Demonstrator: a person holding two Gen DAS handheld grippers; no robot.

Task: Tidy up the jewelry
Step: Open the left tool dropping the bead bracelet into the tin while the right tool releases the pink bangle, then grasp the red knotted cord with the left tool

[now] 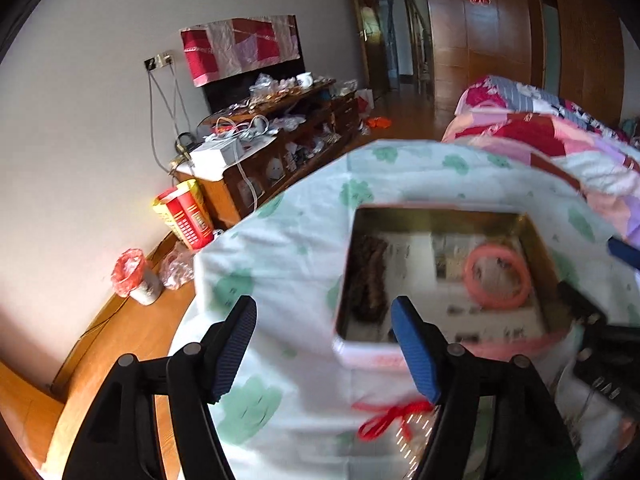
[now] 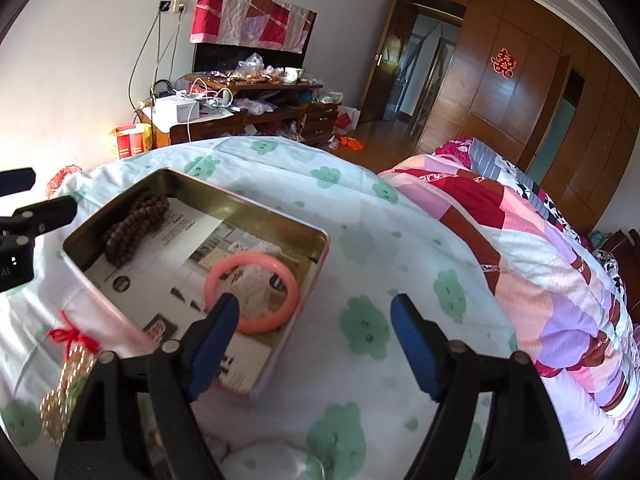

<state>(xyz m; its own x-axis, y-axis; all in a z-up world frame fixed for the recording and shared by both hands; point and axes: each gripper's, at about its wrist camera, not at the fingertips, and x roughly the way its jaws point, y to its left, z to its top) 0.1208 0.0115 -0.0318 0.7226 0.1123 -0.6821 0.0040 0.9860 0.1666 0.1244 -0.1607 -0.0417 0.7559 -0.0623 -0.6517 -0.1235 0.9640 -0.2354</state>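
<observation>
A shallow metal tin [image 2: 256, 208] lay open on the bed's white sheet with green prints [image 2: 360, 240], its floor lined with a printed paper. Inside it, a bundle of dark brown wooden beads [image 2: 136, 220] rested along the far left side, and a pink bangle [image 2: 252, 292] lay flat near the right wall, well apart from the beads.

The left tongs [image 1: 324, 344] hung over the near left corner of the tin, released, their blue pads spread wide with nothing between them. The right tongs [image 2: 316, 344] were likewise released and empty; their left pad [image 2: 216, 344] stood in front of the bangle's near edge, though I could not tell whether it touched.

Outside the tin, just beside its near left corner, a gold bead piece tied with a red cord [image 2: 72, 336] lay on the sheet. A patchwork quilt [image 2: 540, 264] in pinks and reds was heaped on the right. Across the wooden floor a cluttered low cabinet [image 2: 248, 116] stood by the wall.
</observation>
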